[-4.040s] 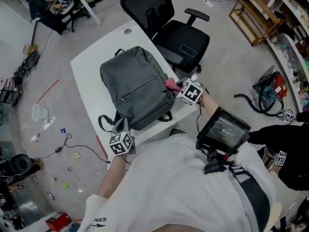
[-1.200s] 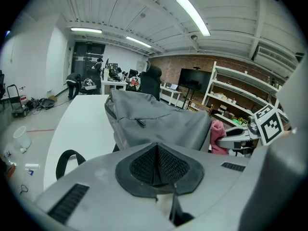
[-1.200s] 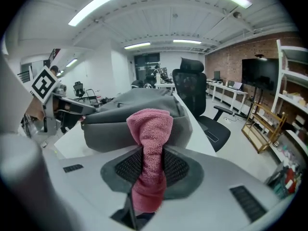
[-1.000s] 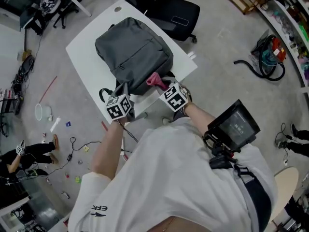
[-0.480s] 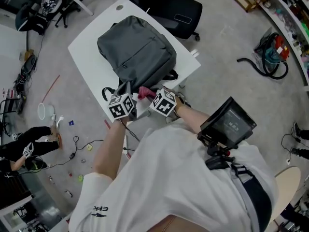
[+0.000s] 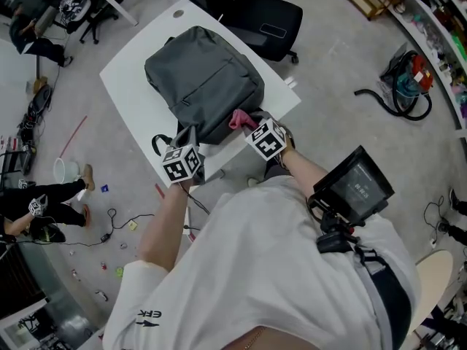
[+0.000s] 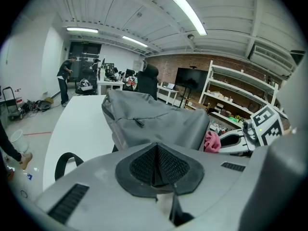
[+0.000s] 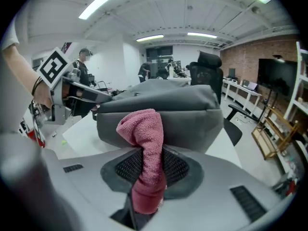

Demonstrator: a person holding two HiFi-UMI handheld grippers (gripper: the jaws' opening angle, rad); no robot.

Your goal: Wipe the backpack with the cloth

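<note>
A grey backpack lies flat on the white table. My right gripper is shut on a pink cloth, which presses against the backpack's near bottom edge. In the right gripper view the cloth stands up out of the right gripper, with the backpack's side wall right behind it. My left gripper sits at the backpack's near left corner, shut with nothing in it. In the left gripper view, the left gripper points along the backpack, and the cloth shows at the right.
A black office chair stands behind the table. A black backpack strap loops over the table's near edge by the left gripper. A person is on the floor at the left, among cables and small litter. A red-and-teal vacuum lies at the right.
Half a second ago the cloth was further left, close to the left gripper. The right gripper has now carried it back right along the backpack's bottom edge. The left gripper has barely moved.
</note>
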